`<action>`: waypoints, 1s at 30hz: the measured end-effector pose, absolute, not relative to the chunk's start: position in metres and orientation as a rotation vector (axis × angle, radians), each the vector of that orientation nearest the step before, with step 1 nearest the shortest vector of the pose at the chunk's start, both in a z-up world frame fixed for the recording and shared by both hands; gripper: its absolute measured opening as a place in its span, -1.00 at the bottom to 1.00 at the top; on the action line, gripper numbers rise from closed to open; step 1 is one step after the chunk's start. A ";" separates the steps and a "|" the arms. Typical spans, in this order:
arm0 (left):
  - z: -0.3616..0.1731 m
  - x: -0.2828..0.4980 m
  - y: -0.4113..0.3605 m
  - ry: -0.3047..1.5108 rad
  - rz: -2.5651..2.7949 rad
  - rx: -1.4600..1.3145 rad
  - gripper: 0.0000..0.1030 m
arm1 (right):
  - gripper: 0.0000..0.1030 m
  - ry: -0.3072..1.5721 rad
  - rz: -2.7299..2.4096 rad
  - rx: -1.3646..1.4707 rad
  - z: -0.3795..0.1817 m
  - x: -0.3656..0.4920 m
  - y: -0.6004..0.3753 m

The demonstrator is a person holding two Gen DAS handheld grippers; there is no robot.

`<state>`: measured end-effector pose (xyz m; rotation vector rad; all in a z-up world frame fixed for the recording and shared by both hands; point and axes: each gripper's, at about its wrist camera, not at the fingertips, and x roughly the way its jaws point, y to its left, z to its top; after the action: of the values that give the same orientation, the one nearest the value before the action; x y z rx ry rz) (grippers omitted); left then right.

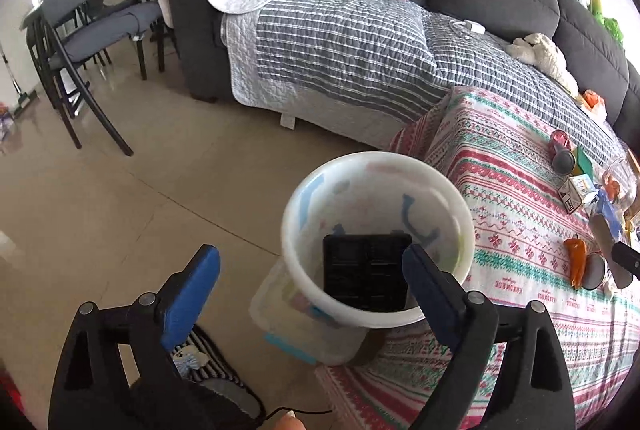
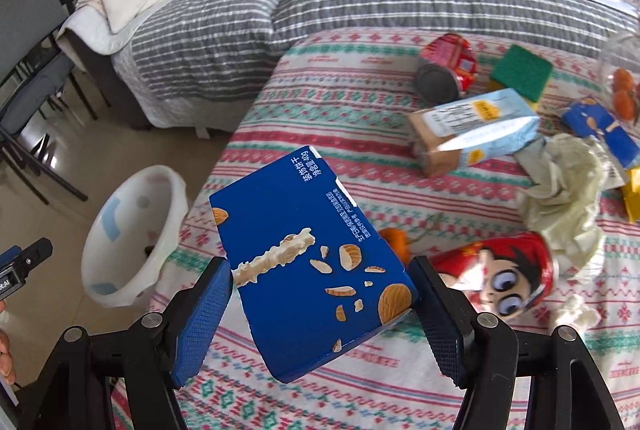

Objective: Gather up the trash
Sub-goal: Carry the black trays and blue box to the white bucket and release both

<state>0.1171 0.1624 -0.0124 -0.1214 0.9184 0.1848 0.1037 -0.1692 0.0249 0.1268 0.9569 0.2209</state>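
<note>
In the left wrist view my left gripper stands open over a white bin on the floor beside the table. A black plastic tray lies inside the bin, clear of both pads. In the right wrist view my right gripper is shut on a blue biscuit box, held tilted above the patterned tablecloth. The white bin shows at the lower left of that view, with part of the left gripper beside it.
More litter lies on the table: a red can, a pale blue carton, a green sponge, crumpled tissue and a red cartoon packet. A quilt-covered sofa stands behind, chairs at the left.
</note>
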 end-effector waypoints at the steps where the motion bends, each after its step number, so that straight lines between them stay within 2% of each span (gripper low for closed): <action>1: -0.012 0.115 0.166 0.925 0.192 -0.122 0.83 | 0.48 0.963 0.232 0.127 0.025 0.106 -0.162; 14: -0.012 0.084 0.200 0.943 0.259 -0.073 0.84 | 0.48 1.044 0.357 0.139 0.004 0.144 -0.054; 30: -0.011 0.079 0.212 0.960 0.238 -0.106 0.84 | 0.52 1.065 0.342 0.116 -0.011 0.165 -0.010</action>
<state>0.0787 0.2115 -0.0111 -0.1060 0.9595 0.2383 0.1645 -0.0103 -0.0110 0.1155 1.0652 0.3415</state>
